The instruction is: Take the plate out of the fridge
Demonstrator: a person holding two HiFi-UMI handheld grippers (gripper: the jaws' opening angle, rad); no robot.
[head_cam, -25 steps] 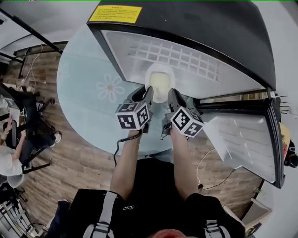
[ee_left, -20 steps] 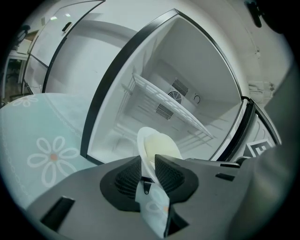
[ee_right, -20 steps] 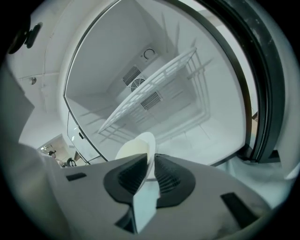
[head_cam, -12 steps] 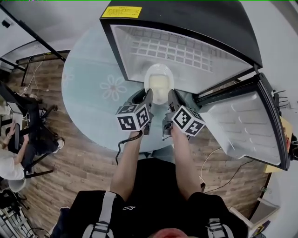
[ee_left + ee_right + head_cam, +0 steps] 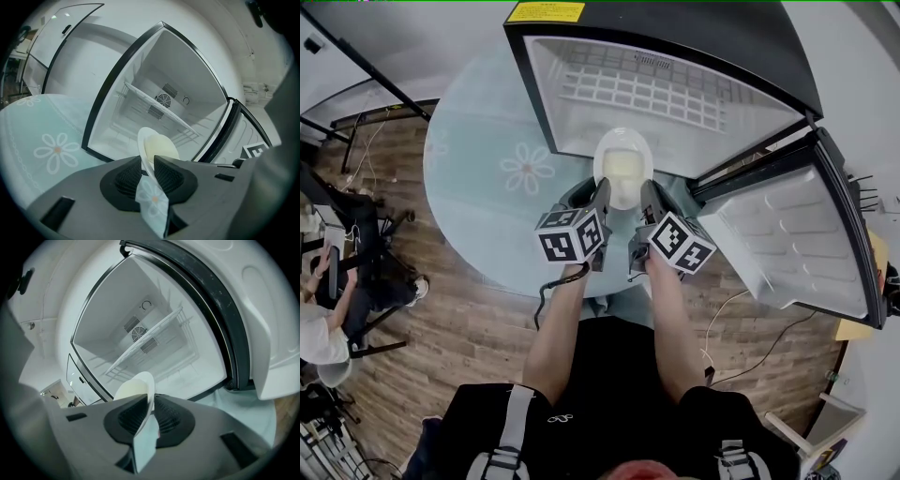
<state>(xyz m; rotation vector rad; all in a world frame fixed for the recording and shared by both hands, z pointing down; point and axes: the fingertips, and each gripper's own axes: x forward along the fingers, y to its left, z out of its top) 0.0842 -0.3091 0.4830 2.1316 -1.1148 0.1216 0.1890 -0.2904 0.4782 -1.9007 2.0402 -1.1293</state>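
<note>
Now, plate [image 5: 623, 165] pinched in both jaws — open fridge [image 5: 703, 37] ahead, door [image 5: 797, 244] at right.

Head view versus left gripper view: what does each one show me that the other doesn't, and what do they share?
Only the head view: the right gripper meeting the plate opposite the left gripper, the person's forearms, the yellow label on the fridge, and the wooden floor.
Only the left gripper view: its pads pinching the plate's rim, and the round fan vent on the back wall.
Both: the plate at the fridge's open front, the wire shelf, and the flowered teal tablecloth.
</note>
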